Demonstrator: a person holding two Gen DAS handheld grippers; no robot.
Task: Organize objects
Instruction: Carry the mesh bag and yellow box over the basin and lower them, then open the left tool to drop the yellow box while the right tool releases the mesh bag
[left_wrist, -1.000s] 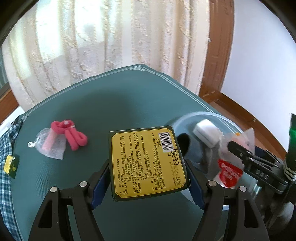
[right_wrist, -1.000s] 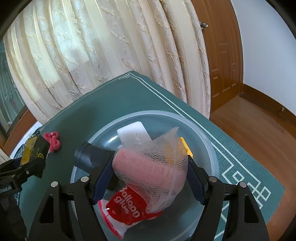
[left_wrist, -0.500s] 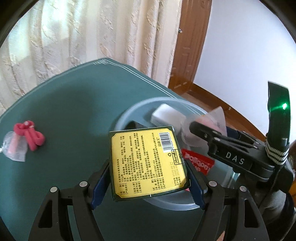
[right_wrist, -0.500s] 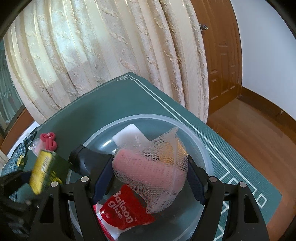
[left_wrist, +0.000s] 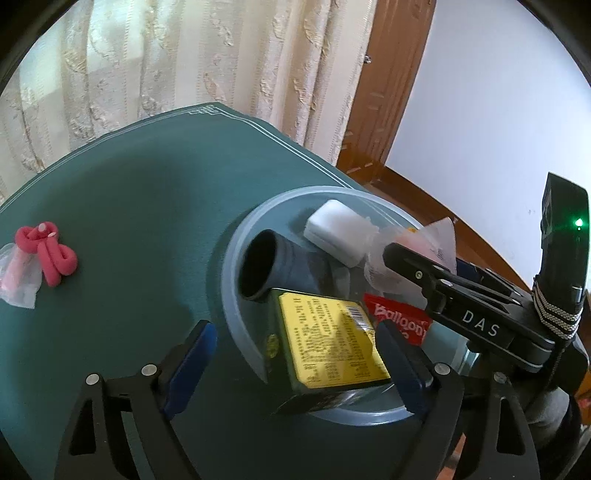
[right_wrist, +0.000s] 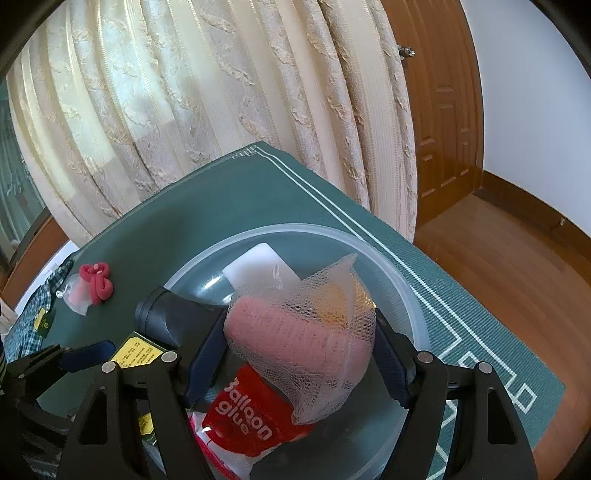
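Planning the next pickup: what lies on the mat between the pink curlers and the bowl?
Nothing: in the left wrist view the green mat is bare between the pink curlers and the bowl.

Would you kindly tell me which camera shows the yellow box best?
The left wrist view: the yellow box shows its whole label, lying in the bowl. The right wrist view shows only a corner.

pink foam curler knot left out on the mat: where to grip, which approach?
Grip the pink foam curler knot across its doubled loops at the middle, coming from above with fingers straddling them. It lies flat on the green mat, touching a clear bag; foam compresses, so close firmly.
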